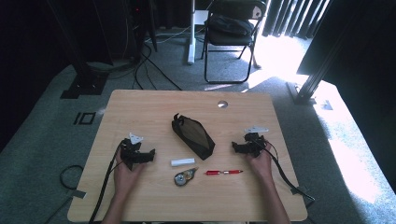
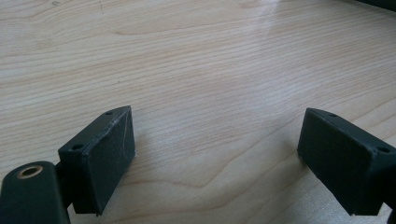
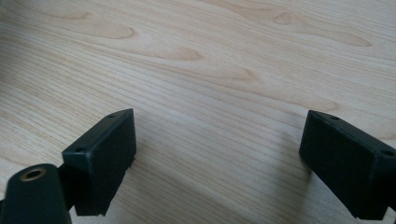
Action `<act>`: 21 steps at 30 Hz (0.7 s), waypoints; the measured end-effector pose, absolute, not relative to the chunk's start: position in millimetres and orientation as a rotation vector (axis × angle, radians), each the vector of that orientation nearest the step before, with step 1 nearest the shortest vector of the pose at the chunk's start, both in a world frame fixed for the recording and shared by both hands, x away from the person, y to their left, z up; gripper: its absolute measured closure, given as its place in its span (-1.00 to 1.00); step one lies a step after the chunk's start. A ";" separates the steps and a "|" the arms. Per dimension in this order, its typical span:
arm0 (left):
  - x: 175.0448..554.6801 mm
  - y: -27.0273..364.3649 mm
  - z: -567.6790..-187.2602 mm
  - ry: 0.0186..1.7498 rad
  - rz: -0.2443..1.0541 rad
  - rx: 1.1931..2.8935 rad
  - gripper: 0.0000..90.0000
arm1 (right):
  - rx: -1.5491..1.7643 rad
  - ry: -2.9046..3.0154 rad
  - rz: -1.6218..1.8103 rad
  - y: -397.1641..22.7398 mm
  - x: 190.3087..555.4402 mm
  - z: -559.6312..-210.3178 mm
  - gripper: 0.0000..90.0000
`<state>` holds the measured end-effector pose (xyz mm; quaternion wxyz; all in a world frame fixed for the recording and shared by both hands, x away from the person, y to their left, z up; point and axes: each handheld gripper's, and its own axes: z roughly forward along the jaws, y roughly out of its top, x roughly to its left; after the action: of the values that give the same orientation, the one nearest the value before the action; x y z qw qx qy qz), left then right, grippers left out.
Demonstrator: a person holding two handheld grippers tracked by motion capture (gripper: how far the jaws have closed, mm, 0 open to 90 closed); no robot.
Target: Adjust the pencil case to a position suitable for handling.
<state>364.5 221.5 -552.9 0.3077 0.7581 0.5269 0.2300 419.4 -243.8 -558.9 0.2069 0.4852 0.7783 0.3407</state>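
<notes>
- A light wooden table [image 1: 140,107] is standing on grey carpet [image 1: 37,140].
- A black folding chair [image 1: 231,32] is sitting beyond it.
- Sunlight is pouring past dark curtains [image 1: 294,16].
- Cables [image 1: 149,65] are trailing across the floor.

Bare tabletop [image 1: 140,107] lies open ahead of both tongs, left [image 1: 148,154] and right [image 1: 236,147]. Between them a black pouch [image 1: 194,136] blocks the centre; a white stick [image 1: 182,162], what looks like a tape dispenser [image 1: 185,177] and a red pen [image 1: 224,172] crowd the near middle.
</notes>
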 end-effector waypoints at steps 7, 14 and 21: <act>364.5 221.6 -552.9 1.393 0.608 2.005 -0.74 | 1.354 2.166 0.948 -243.7 419.6 -558.9 -0.77; 364.6 221.5 -552.9 1.393 0.608 2.005 -0.74 | 1.378 2.173 0.912 -241.1 415.2 -553.0 -0.58; 364.5 221.5 -552.9 1.393 0.608 2.005 -0.74 | 1.346 2.174 1.010 -234.1 401.7 -526.0 -0.37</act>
<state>364.5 221.5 -552.9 0.3077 0.7581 0.5269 0.2300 401.7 -234.1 -526.0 0.1951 0.4802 0.7757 0.3602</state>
